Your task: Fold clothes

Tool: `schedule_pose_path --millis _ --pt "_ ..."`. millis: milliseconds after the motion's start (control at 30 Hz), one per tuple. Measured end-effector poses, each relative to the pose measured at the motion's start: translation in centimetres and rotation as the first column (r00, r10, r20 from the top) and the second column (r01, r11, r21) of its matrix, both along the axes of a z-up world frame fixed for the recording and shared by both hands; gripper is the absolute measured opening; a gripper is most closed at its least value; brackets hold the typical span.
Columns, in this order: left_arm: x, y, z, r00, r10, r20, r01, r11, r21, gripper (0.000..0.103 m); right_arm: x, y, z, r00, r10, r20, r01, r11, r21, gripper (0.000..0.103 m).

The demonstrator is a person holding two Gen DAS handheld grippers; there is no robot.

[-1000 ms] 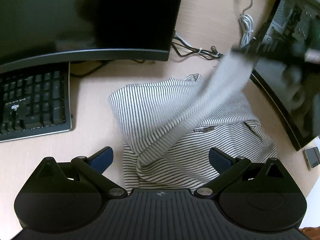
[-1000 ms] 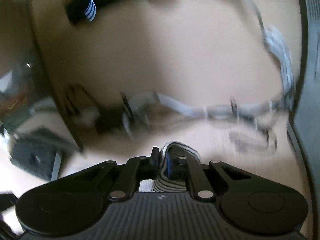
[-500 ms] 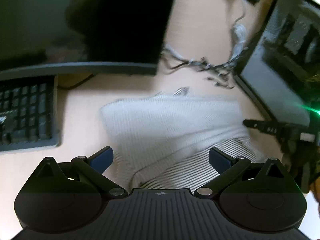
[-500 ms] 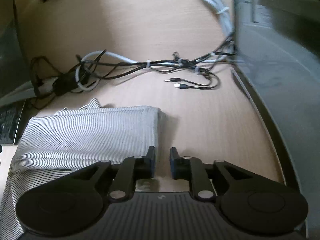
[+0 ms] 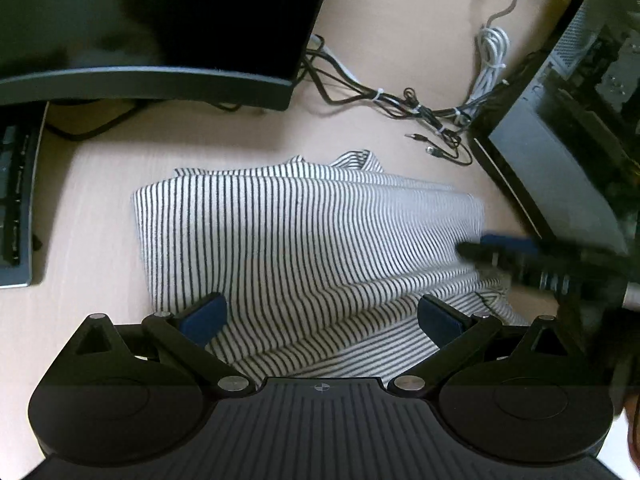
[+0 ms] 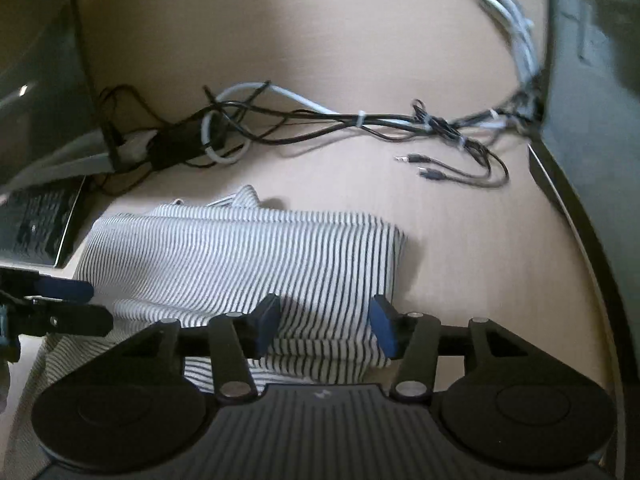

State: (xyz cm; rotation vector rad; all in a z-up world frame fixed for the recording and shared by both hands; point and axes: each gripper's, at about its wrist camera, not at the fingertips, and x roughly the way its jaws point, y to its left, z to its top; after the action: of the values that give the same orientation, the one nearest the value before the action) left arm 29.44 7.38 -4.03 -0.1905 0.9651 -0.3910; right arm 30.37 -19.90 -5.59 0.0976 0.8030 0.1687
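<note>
**Striped shirt folded on desk, both grippers released**

The keyboard [image 5: 16, 200] is cut off at the frame edge; the right gripper [image 6: 326, 326] is blurred in the left wrist view. The black-and-white striped knit shirt [image 5: 304, 240] is seen lying folded in soft layers on the pale wood desk [image 5: 100, 168], between monitor [image 5: 152, 20] and PC case [image 5: 560, 120]. The left gripper [image 5: 320, 316] is held wide open over it. The right jaws are opening, with fabric between them, unpinched. Tangled cables [image 6: 360, 120] are seen behind.
</note>
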Motion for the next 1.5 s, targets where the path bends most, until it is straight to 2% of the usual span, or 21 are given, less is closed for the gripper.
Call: schedule_pose_path --millis 100,167,267,367,433,500,600,733,800,867,967,1100,1167,1233,1267,1300,1333,1367,1400,1500 --pt "-0.6 1.3 0.8 0.999 0.041 -0.003 -0.041 0.999 -0.004 0.103 2.3 0.3 2.6 0.995 0.044 0.091 -0.048 0.998 0.042 0.049" --pt "-1.2 2.4 1.5 0.997 0.078 0.005 -0.078 0.997 -0.011 0.103 5.2 1.1 2.8 0.992 0.076 0.096 -0.082 0.995 0.062 0.048" --pt "-2.3 4.8 2.5 0.989 0.145 0.021 -0.145 0.989 -0.004 0.103 9.2 3.1 1.0 0.992 0.114 0.054 -0.115 0.993 0.029 0.038" --pt "-3.4 7.0 3.2 0.978 0.206 0.031 -0.207 0.978 0.007 0.103 11.6 4.3 -1.3 0.989 0.15 0.009 -0.15 0.989 0.008 0.036" --pt "-3.9 8.3 3.2 0.97 0.243 0.03 -0.243 0.97 0.009 0.103 11.6 5.1 -2.3 0.982 0.187 -0.005 -0.187 0.982 -0.001 0.028" --pt "-4.1 9.4 2.9 0.963 0.271 0.016 -0.271 0.963 0.003 0.103 11.2 6.1 -2.5 0.972 0.234 -0.011 -0.234 0.972 -0.025 0.007" --pt "-4.1 10.4 2.7 0.961 0.277 -0.005 -0.277 0.96 -0.03 0.103 8.9 6.8 -0.5 0.968 0.25 0.033 -0.248 0.967 -0.05 0.006" --pt "-3.7 11.5 3.7 0.966 0.255 0.03 -0.251 0.963 -0.093 0.103 1.3 4.6 5.6 0.958 0.255 0.129 -0.258 0.966 0.007 0.005" --pt "-3.2 11.8 4.4 0.969 0.244 0.043 -0.237 0.963 -0.127 0.103 -3.2 4.1 7.3 0.958 0.253 0.135 -0.256 0.967 0.01 0.005" --pt "-2.8 11.8 5.0 0.973 0.226 0.053 -0.216 0.964 -0.155 0.103 -7.5 3.8 7.8 0.965 0.24 0.11 -0.244 0.969 0.032 0.005" --pt "-2.2 11.3 5.7 0.98 0.189 0.064 -0.174 0.967 -0.187 0.103 -12.5 4.0 6.8 0.975 0.22 0.036 -0.222 0.974 0.044 0.005" --pt "-2.0 8.9 5.7 0.996 0.069 0.049 -0.059 0.981 -0.187 0.103 -16.7 4.2 5.5 0.975 0.22 -0.021 -0.218 0.973 0.071 0.007" --pt "-2.1 7.7 5.3 1.0 0.0 0.029 0.004 0.988 -0.157 0.103 -17.8 3.9 6.3 0.972 0.235 -0.019 -0.233 0.971 0.059 0.007" --pt "-2.4 6.6 4.9 0.998 -0.062 0.007 0.062 0.991 -0.12 0.103 -18.5 3.1 7.7 0.975 0.22 0.006 -0.22 0.974 0.051 0.011" --pt "-2.6 6.2 4.5 0.996 -0.091 -0.007 0.09 0.991 -0.097 0.103 -18.7 2.5 8.6 0.98 0.198 0.028 -0.199 0.979 0.049 0.022" --pt "-2.9 5.9 4.2 0.993 -0.12 -0.024 0.118 0.99 -0.077 0.103 -18.4 1.6 9.2 0.988 0.149 0.05 -0.152 0.987 0.049 0.043" --pt "-3.4 5.6 3.7 0.989 -0.14 -0.049 0.137 0.988 -0.069 0.103 -18.1 0.7 9.8 0.992 0.1 0.072 -0.104 0.993 0.051 0.054" --pt "-3.8 5.3 3.3 0.984 -0.161 -0.075 0.156 0.986 -0.062 0.103 -17.8 -0.1 10.4 0.995 0.05 0.092 -0.055 0.997 0.055 0.07" --pt "-4.2 5.0 2.8 0.979 -0.18 -0.1 0.175 0.983 -0.057 0.103 -17.1 -0.8 10.4 0.996 -0.005 0.087 -0.001 0.998 0.06 0.076" --pt "-5.4 4.4 1.3 0.959 -0.217 -0.182 0.203 0.975 -0.093 0.103 -15.1 -1.7 8.1 0.994 -0.106 0.001 0.105 0.99 0.095 0.079"
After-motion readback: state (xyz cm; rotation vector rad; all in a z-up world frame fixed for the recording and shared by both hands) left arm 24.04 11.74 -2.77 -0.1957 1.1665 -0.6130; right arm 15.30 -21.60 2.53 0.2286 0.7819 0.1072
